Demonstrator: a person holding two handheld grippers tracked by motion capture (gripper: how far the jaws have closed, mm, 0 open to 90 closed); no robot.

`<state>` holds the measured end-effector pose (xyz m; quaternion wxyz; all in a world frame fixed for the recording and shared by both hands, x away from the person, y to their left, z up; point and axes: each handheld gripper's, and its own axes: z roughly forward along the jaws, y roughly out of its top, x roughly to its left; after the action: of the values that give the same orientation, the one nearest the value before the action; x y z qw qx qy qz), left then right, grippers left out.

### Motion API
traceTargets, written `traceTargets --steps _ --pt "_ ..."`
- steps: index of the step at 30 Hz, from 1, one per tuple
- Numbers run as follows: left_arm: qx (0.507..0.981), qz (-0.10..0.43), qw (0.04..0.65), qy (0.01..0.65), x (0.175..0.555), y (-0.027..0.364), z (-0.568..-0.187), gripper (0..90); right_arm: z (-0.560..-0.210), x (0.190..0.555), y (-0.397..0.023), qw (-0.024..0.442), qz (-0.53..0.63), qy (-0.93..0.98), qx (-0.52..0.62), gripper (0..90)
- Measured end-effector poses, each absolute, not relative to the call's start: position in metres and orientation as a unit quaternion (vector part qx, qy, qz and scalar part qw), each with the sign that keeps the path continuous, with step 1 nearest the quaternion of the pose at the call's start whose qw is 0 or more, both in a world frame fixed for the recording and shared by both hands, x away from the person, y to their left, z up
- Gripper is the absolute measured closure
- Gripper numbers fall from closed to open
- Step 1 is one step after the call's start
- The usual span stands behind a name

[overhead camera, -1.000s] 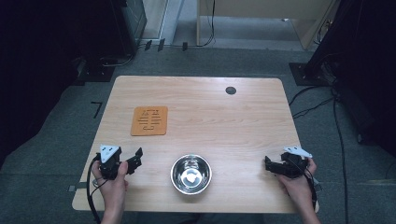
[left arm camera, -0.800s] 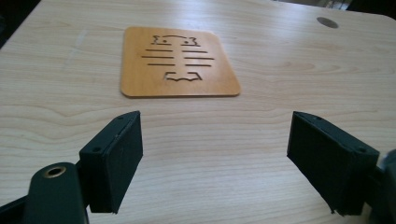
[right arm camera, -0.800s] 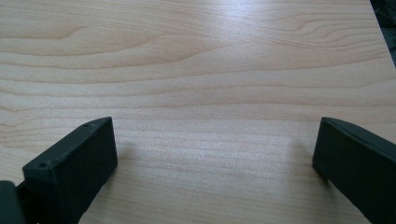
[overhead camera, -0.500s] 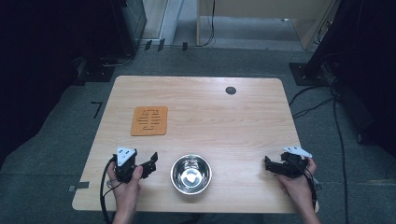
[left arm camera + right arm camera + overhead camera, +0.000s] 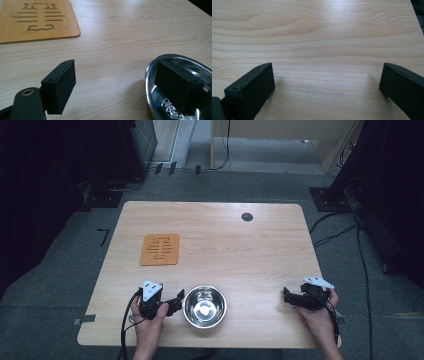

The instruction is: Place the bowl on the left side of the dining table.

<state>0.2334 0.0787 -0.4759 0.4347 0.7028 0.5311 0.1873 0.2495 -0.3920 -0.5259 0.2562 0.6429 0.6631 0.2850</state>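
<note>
Bowl (image 5: pixel 204 306) is sitting at the table's (image 5: pixel 250 255) 6 o'clock edge, and your left gripper (image 5: pixel 176 304) is straddling its 9 o'clock rim with jaws spread, one inside, one outside, not pinching yet. Sink a little so both pads cover the thin rim before you're squeezing, since steel slips. Right gripper (image 5: pixel 290 296) is waiting gaping and empty toward 4 o'clock.

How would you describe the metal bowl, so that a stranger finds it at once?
Look at the wooden table, along its near edge, between the person's two hands. The bowl sits there beside the left gripper. It is round and shiny steel, unlike the flat orange mat farther back.
</note>
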Motion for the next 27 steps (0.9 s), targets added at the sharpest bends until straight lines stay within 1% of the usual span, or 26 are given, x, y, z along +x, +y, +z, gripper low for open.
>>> traceTargets --steps 7,9,17,18,19,20,21,22,25,26,27 --pt "0.719 0.163 0.432 0.520 0.231 0.063 -0.484 17.0 -0.526 0.250 -0.392 0.256 0.285 0.663 0.643 0.0" --pt "0.727 0.143 0.432 0.515 0.231 0.056 -0.487 17.0 -0.526 0.250 -0.392 0.256 0.285 0.663 0.643 0.0" --pt "0.744 0.104 0.427 0.504 0.231 0.044 -0.494 17.0 -0.526 0.250 -0.392 0.256 0.285 0.663 0.643 0.0" --pt "0.750 0.086 0.427 0.497 0.231 0.042 -0.496 17.4 -0.526 0.250 -0.392 0.256 0.285 0.663 0.643 0.0" --pt "0.753 0.079 0.426 0.496 0.231 0.040 -0.496 19.4 -0.526 0.250 -0.392 0.256 0.285 0.663 0.643 0.0" --pt "0.753 0.079 0.426 0.496 0.231 0.040 -0.496 23.4 -0.526 0.250 -0.392 0.256 0.285 0.663 0.643 0.0" --pt "0.758 0.073 0.423 0.492 0.231 0.039 -0.497 23.4 -0.526 0.250 -0.392 0.256 0.285 0.663 0.643 0.0" --pt "0.762 0.067 0.419 0.490 0.230 0.036 -0.499 31.3 -0.526 0.250 -0.392 0.256 0.285 0.663 0.643 0.0" --pt "0.764 0.066 0.409 0.495 0.231 0.036 -0.501 46.5 -0.526 0.249 -0.392 0.256 0.285 0.663 0.643 0.0" --pt "0.764 0.066 0.409 0.495 0.231 0.036 -0.501 51.0 -0.526 0.249 -0.392 0.256 0.285 0.663 0.643 0.0" --pt "0.763 0.062 0.407 0.499 0.232 0.037 -0.502 51.0 -0.526 0.249 -0.392 0.256 0.285 0.663 0.643 0.0"
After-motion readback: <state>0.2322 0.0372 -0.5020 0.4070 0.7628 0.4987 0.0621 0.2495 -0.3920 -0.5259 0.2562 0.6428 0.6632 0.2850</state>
